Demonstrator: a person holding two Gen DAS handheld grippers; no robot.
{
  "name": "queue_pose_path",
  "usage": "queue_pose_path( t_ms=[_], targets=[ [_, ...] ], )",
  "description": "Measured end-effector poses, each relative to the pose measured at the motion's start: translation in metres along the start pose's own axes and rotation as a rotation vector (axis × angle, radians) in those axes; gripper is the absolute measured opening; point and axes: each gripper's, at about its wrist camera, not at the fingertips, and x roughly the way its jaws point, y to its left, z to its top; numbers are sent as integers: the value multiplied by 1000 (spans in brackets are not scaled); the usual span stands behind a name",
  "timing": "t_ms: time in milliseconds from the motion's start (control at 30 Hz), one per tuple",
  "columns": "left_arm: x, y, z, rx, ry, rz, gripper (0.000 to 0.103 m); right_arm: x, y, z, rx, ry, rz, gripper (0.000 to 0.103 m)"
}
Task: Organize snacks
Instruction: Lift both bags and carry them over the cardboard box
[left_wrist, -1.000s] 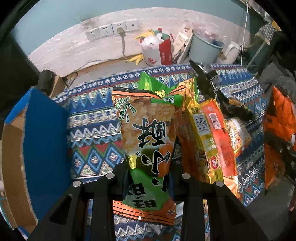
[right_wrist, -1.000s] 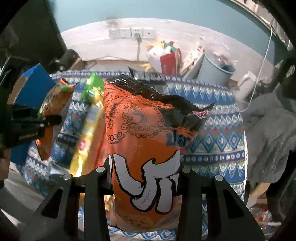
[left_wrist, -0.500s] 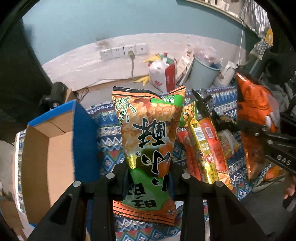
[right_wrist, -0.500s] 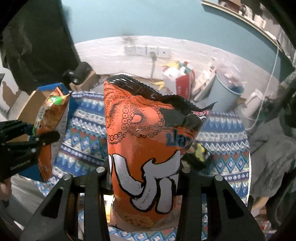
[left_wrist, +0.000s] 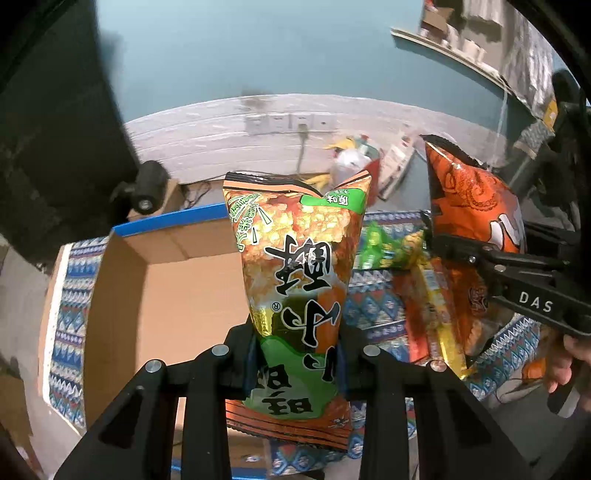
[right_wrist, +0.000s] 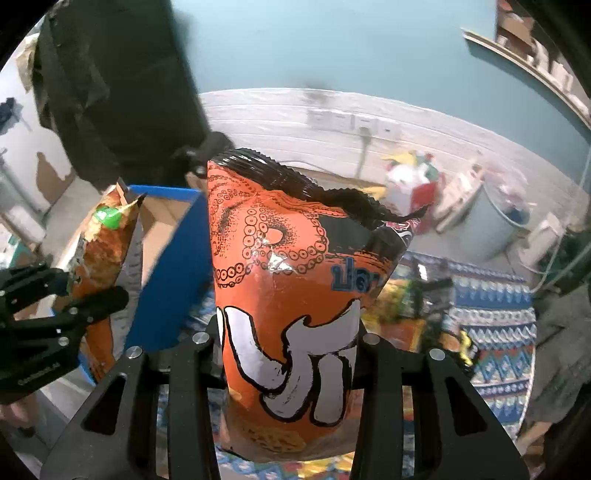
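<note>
Two held snack bags (left_wrist: 299, 280) (right_wrist: 295, 295), one cardboard box (left_wrist: 166, 288), two claws (left_wrist: 295, 354) (right_wrist: 288, 354).

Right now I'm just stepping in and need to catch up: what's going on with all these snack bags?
A person is sorting snacks with a handheld gripper in each hand. The left gripper is clamped on a green-and-orange snack bag, held up in front of the open cardboard box. The right gripper grips an orange octopus-print bag. More snack packets lie on the patterned cloth beside the box. Neither bag is in the box yet.
</note>
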Motion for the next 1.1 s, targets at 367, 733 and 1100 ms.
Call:
queue_pose_path(
  t_ms=[367, 733, 1100],
  targets=[
    [-4, 57, -11, -91, -6, 63, 33, 23, 67, 29, -54, 20, 96, 39],
    [23, 125, -43, -223, 82, 119, 33, 66, 128, 37, -134, 94, 168, 39],
    [26, 150, -51, -298, 114, 179, 45, 99, 177, 45, -177, 160, 234, 39]
  ],
)
